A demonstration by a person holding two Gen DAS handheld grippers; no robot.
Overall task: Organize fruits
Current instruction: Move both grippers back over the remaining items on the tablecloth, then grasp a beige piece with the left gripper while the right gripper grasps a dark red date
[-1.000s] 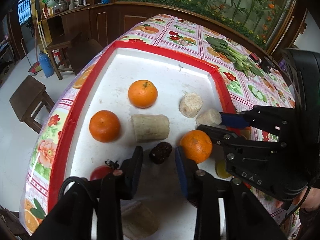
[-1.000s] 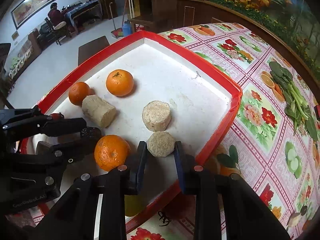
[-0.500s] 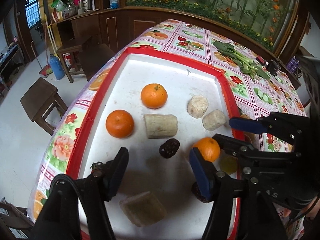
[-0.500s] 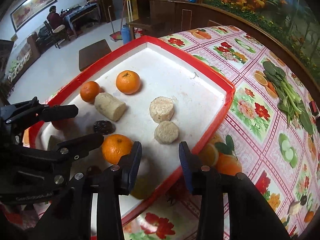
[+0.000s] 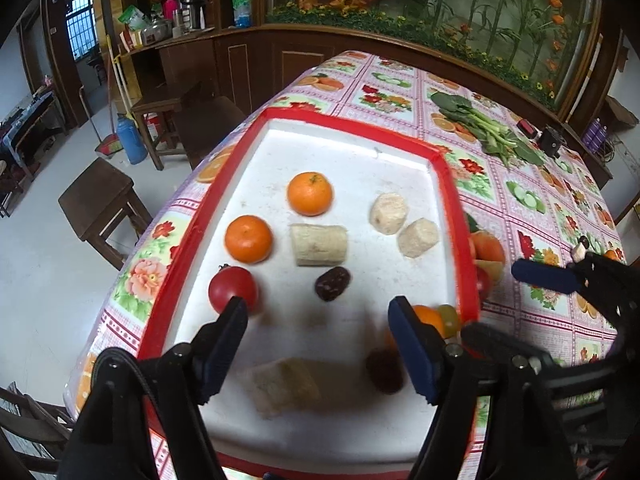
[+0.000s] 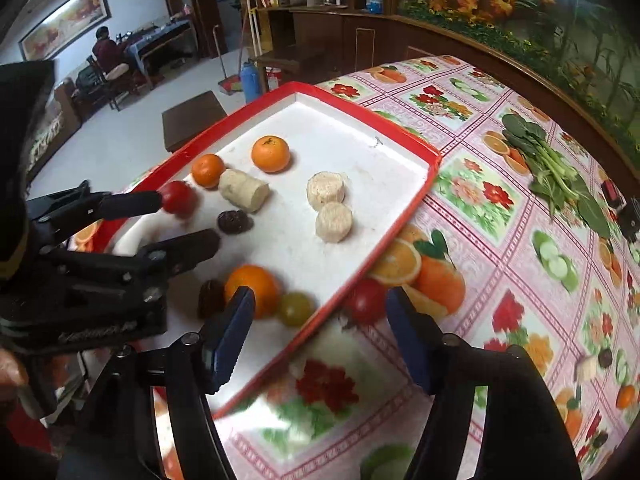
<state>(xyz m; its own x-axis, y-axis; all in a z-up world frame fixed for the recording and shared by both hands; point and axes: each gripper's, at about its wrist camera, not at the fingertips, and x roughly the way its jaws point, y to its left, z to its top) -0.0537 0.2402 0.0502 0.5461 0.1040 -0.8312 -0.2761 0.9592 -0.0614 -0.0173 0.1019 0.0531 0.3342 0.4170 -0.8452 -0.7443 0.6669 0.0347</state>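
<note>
— Hovering over the red-rimmed white plastic tray, we are spreading both the left gripper and the right gripper, nothing pinched; we are risking nudging the round orange mandarin into the green grape

— We are seeing the red tomato on the tablecloth only from the right wrist

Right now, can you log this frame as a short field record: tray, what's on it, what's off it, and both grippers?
tray: red-rimmed white tray on floral tablecloth
on tray: three oranges, tomato, pale cylinder pieces, two dark fruits, green grape
off tray: leafy greens
left gripper: fingers opening, nothing between
right gripper: fingers opening over the tray rim, gripping nothing
</note>
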